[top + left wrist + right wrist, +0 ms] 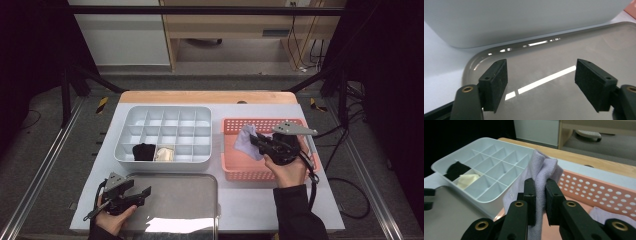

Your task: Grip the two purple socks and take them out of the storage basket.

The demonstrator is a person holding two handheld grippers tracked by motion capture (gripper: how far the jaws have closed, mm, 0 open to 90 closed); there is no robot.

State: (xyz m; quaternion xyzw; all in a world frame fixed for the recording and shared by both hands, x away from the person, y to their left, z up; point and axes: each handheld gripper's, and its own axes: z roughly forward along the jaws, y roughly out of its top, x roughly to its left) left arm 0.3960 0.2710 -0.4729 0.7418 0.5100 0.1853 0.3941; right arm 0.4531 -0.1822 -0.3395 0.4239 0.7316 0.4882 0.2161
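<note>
The lilac sock (541,177) is clamped between the jaws of the right gripper (260,142) and is held above the pink basket (240,172), its length hanging down. The grey tray (175,200) lies to its left and nearer the person, where the left gripper (142,192) is kept gaping and empty.

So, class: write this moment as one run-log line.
right gripper: shut on lilac cloth, above pink basket | left gripper: open, over metal tray | divided box: black, cream items stored
</note>
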